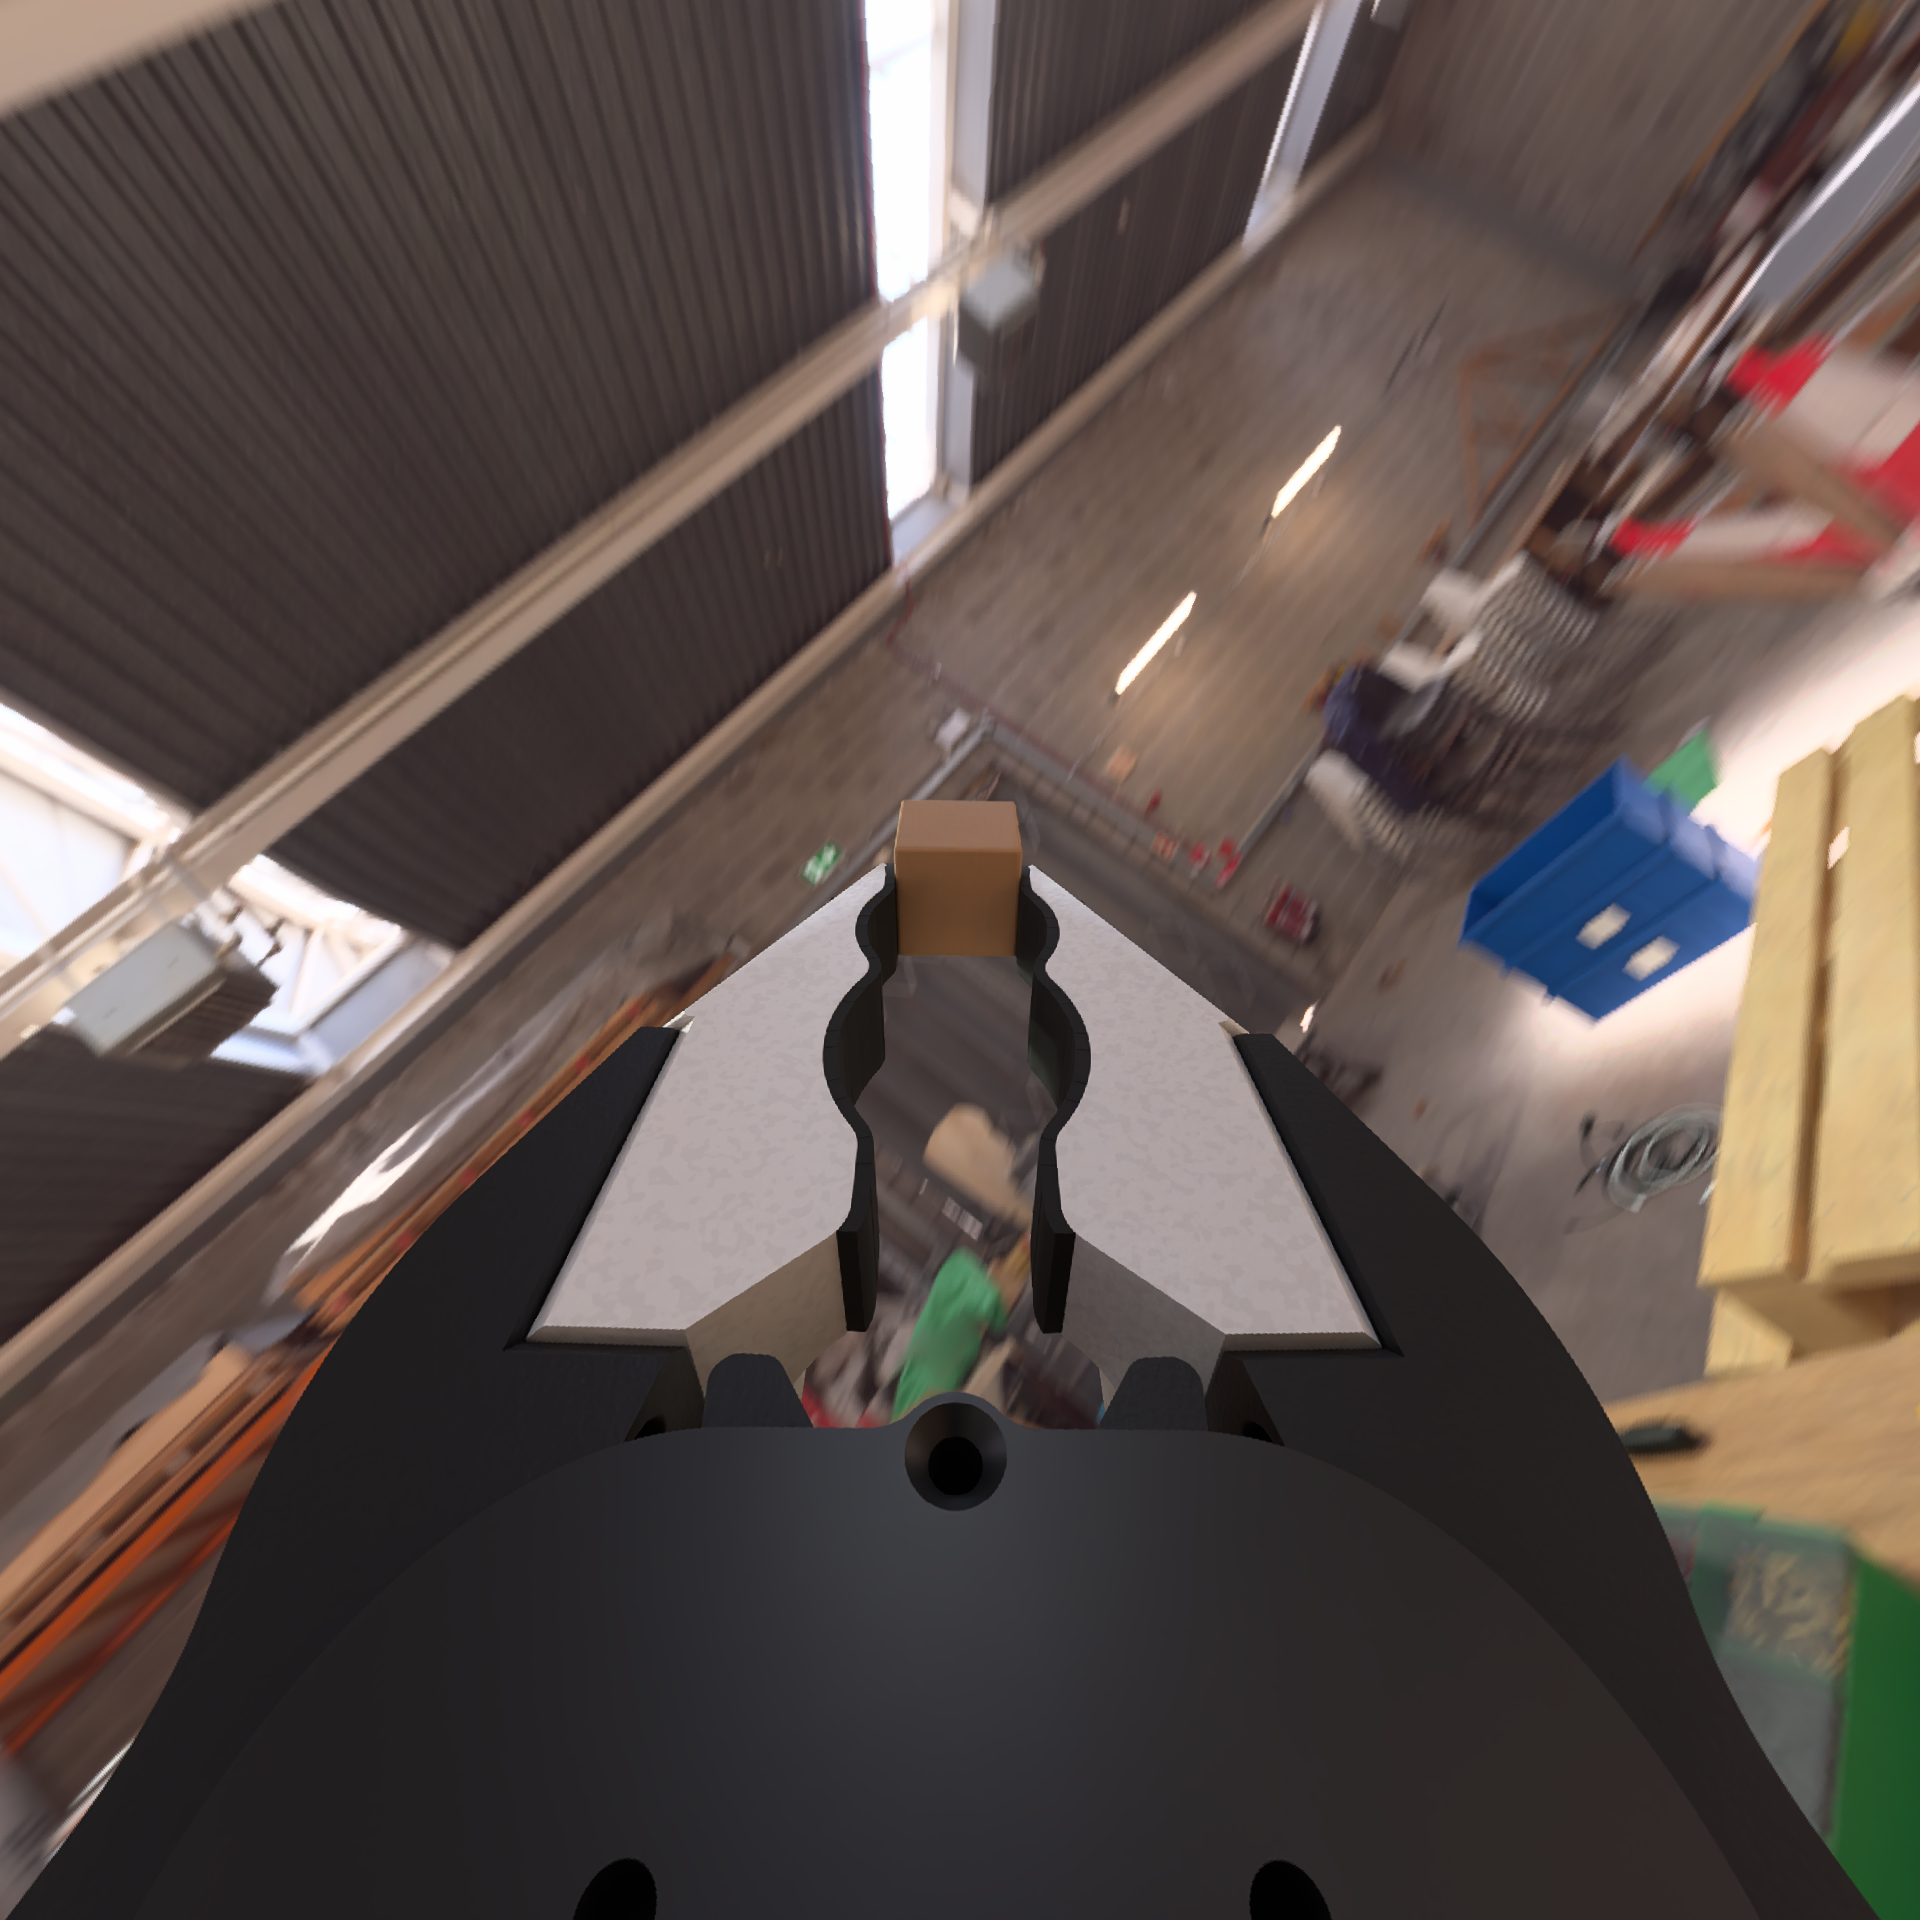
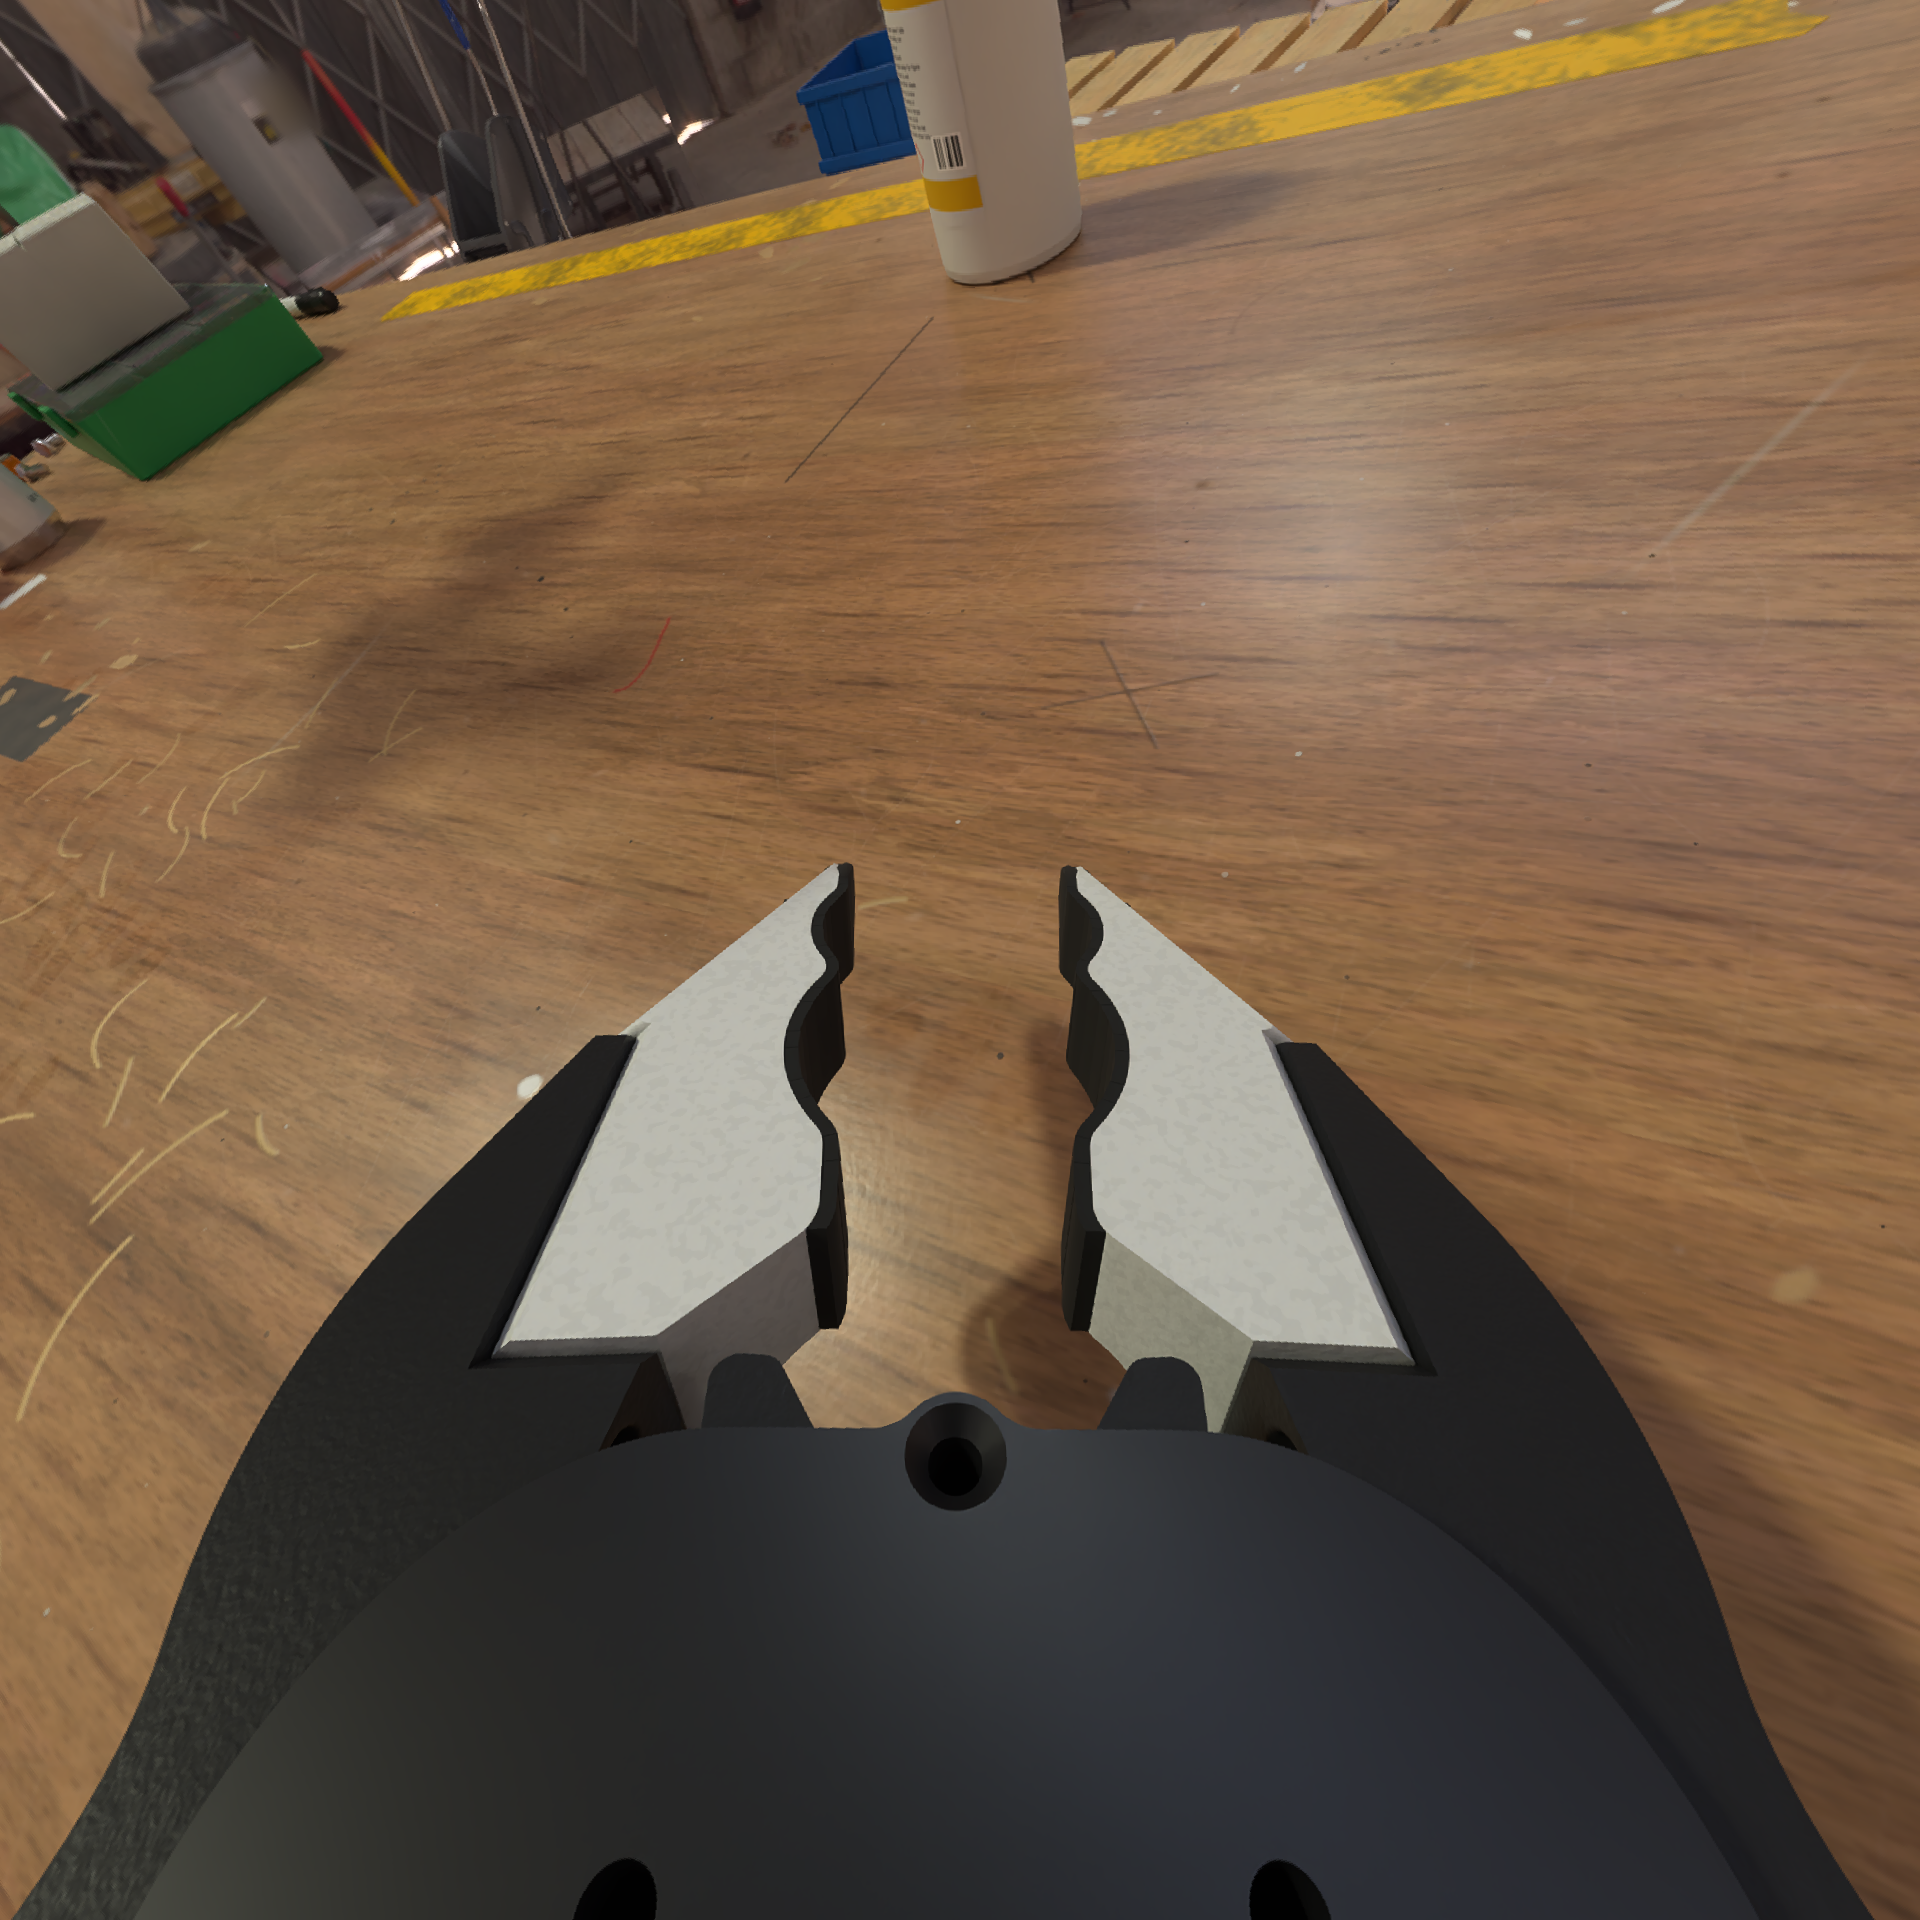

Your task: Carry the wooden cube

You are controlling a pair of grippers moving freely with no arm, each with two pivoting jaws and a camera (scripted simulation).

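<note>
Wooden cube [image 1: 954, 881] sits clamped at the left gripper's [image 1: 956, 904] tips, aloft. Right gripper [image 2: 956, 894] gapes empty over the table [image 2: 1351, 623].

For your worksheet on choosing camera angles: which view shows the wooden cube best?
The left wrist view: the wooden cube sits pinched at the tips of the left gripper, sharp and centred. The right wrist view shows none of it.

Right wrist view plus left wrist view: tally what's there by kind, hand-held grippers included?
Hand-held grippers: 2, left shut on the cube, right open.
Small brown wooden cube: 1
White plastic bottle with yellow band: 1
Green box: 1
Blue plastic crate: 1
Total: 6
</note>
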